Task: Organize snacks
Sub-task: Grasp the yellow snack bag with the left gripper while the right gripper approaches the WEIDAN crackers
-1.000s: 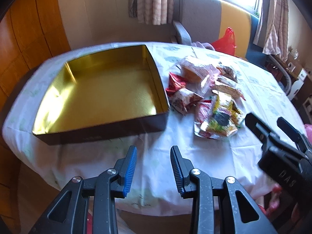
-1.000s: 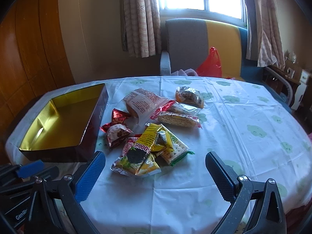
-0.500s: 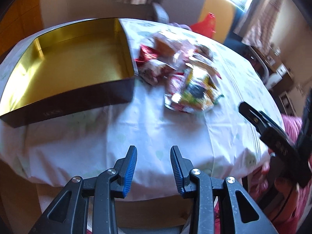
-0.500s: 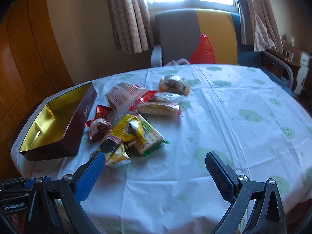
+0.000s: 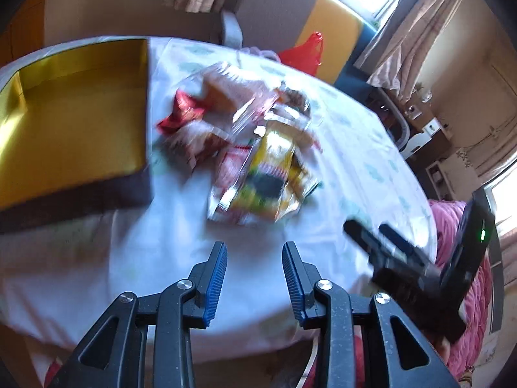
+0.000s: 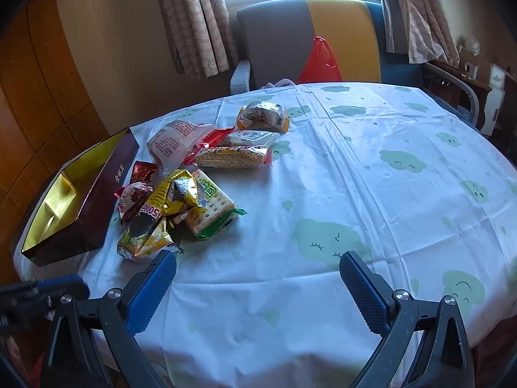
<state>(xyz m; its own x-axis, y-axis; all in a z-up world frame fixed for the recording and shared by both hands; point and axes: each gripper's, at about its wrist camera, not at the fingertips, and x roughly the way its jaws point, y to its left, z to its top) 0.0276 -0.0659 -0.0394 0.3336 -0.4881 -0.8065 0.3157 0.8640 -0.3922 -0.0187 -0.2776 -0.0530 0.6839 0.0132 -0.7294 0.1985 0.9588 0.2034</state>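
Task barely begun, by my reading. Gold-lined box [image 6: 74, 194] sits at the tabletop's left edge with nothing visible inside. All snack packets [image 6: 194, 174] lie heaped just beside its right wall, none boxed. Left gripper [image 5: 253, 278] hovers at the near edge, fingers apart, holding nothing. Right gripper [image 6: 258, 287] gapes wide, likewise unloaded. Every packet remains to move.

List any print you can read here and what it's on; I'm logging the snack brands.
"5000": yellow packet.
Gold characters on the box side: too small to read.
Green characters on the cracker pack: not legible.
Red print on the clear bag: too small.
Left wrist view: all blurred.
Both grippers, left and right, open, no readable text.
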